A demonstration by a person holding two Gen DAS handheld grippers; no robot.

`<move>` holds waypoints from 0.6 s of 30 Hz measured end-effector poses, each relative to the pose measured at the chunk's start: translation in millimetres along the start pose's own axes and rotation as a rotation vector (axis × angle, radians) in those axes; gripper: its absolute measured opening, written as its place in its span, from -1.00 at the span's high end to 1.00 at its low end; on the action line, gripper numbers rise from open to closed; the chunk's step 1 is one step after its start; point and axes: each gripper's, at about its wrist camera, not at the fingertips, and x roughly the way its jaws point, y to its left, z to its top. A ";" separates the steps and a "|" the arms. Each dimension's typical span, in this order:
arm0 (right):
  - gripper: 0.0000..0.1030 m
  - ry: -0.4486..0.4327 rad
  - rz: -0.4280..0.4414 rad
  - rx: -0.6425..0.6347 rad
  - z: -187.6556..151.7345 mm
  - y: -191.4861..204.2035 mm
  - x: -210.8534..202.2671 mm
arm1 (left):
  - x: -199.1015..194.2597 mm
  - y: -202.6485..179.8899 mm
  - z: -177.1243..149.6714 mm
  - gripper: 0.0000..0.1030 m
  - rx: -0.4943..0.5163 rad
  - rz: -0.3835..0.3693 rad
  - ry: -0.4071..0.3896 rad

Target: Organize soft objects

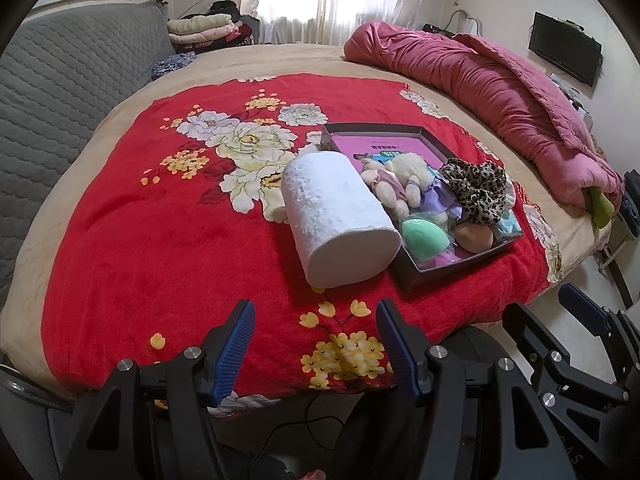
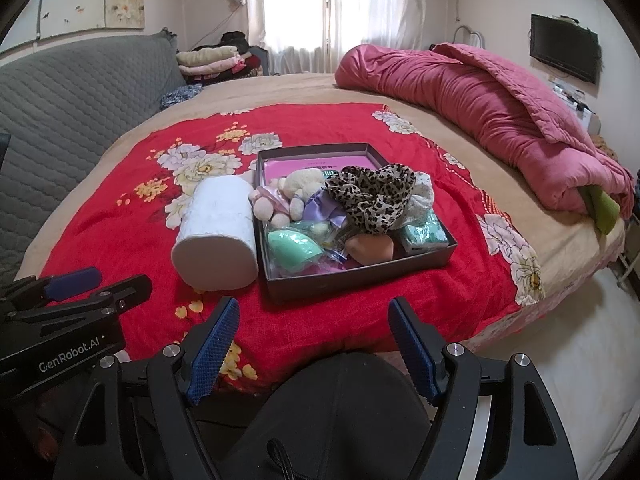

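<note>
A dark shallow box (image 1: 416, 278) (image 2: 360, 276) sits on the red floral blanket (image 1: 160, 240) (image 2: 460, 288). Inside lie a cream plush toy (image 1: 408, 180) (image 2: 302, 186), a leopard-print scrunchie (image 1: 478, 190) (image 2: 374, 194), a green sponge (image 1: 420, 232) (image 2: 296, 250), a tan sponge (image 1: 474, 236) (image 2: 370, 250) and a small teal pack (image 2: 424, 234). A white paper roll (image 1: 336, 216) (image 2: 218, 234) lies on its side against the box's left wall. My left gripper (image 1: 316, 334) is open and empty near the blanket's front edge. My right gripper (image 2: 314, 334) is open and empty too, in front of the box.
A rolled pink quilt (image 1: 500, 92) (image 2: 480, 112) lies along the bed's right side. A grey quilted headboard (image 1: 60, 92) (image 2: 72, 92) stands at left. Folded clothes (image 1: 204, 28) (image 2: 212, 60) are stacked at the back. The floor (image 2: 580, 340) drops off right of the bed.
</note>
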 end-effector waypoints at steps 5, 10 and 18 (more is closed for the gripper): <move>-0.51 0.000 -0.001 0.001 -0.4 0.1 0.4 | 0.1 0.0 0.0 -0.21 0.000 0.004 0.004; -0.51 0.001 -0.001 0.003 -1.4 -0.7 3.0 | 0.3 -0.2 -0.4 -0.21 0.001 0.007 0.006; -0.51 0.005 -0.001 0.017 -1.8 -2.9 4.3 | 3.4 2.4 -2.3 -0.21 -0.004 0.012 0.015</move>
